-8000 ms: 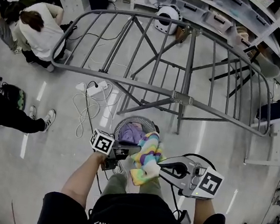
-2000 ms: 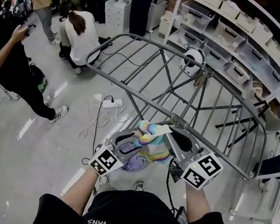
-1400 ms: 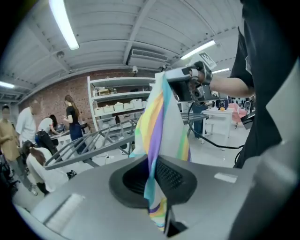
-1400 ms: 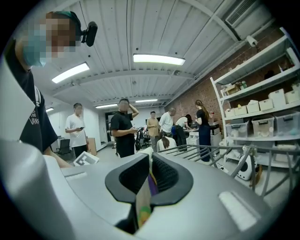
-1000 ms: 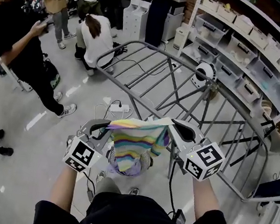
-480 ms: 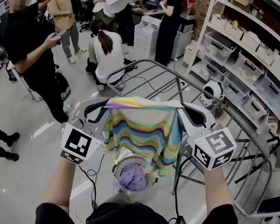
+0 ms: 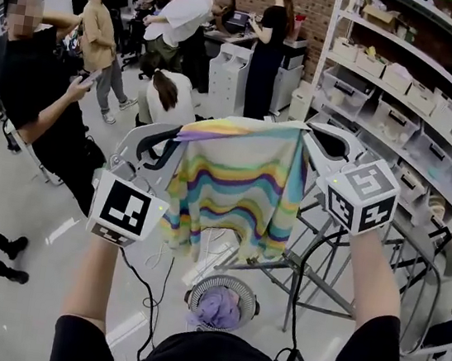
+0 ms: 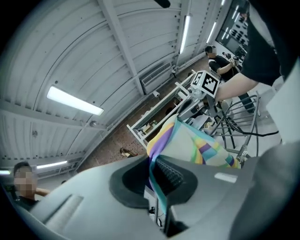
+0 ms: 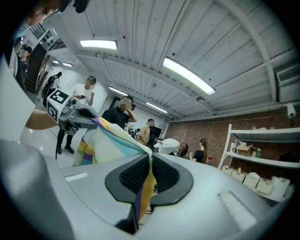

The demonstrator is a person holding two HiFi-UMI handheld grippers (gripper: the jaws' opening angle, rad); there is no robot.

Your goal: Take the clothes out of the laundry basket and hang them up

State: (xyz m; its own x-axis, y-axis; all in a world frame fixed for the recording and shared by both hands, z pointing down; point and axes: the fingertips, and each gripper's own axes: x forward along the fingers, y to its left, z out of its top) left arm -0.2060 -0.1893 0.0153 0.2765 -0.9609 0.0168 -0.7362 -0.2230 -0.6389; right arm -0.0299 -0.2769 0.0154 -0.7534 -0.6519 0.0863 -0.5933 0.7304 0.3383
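The left gripper (image 7: 176, 133) is pinching one top corner of the garment (image 7: 237, 190), jaws clamped on cloth. The soft fabric, with wavy rainbow stripes, is hanging spread flat, top edge running level, high above the round laundry basket (image 7: 193, 294). The right gripper (image 7: 306, 131) is clamping the other corner.

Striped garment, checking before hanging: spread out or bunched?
Spread: the striped garment hangs flat between the left gripper and right gripper, each shut on a top corner.
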